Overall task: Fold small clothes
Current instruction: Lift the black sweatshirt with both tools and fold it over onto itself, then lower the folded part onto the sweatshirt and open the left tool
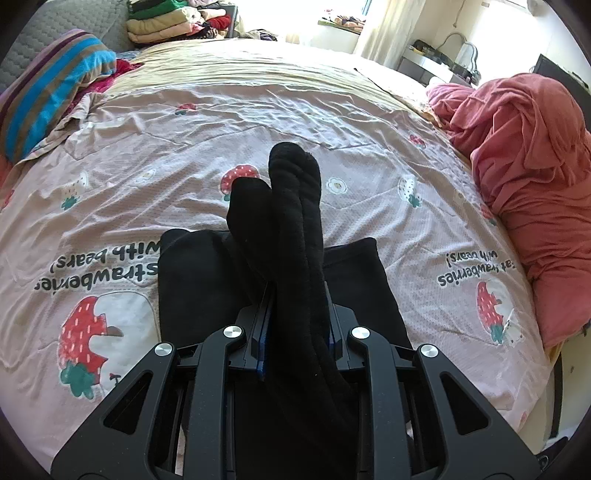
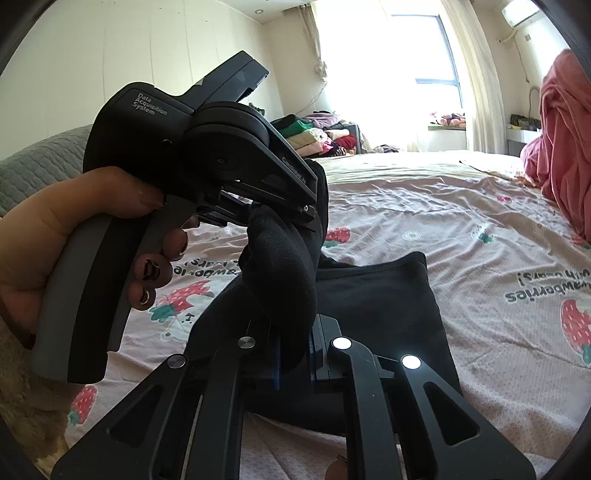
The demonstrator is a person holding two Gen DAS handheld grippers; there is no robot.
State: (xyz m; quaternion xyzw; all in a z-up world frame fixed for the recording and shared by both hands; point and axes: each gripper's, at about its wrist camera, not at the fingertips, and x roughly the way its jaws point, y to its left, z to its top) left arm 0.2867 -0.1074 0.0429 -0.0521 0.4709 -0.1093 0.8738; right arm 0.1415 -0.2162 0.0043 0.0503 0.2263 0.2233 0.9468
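Observation:
A pair of black socks (image 1: 291, 206) sticks out forward from my left gripper (image 1: 297, 295), which is shut on them; two toe ends show above the jaws. In the right wrist view the same black socks (image 2: 284, 266) run between both grippers. My right gripper (image 2: 295, 336) is shut on their lower end. The left gripper (image 2: 312, 210), held by a hand (image 2: 74, 229), pinches their upper end. Under both grippers a flat black garment (image 1: 192, 288) (image 2: 388, 295) lies on the bed.
The bed cover (image 1: 332, 110) is pink with strawberry prints. A heap of pink-red cloth (image 1: 524, 155) sits at the bed's right edge. A striped pillow (image 1: 48, 92) lies at the left. A stack of folded clothes (image 1: 166, 22) stands behind the bed.

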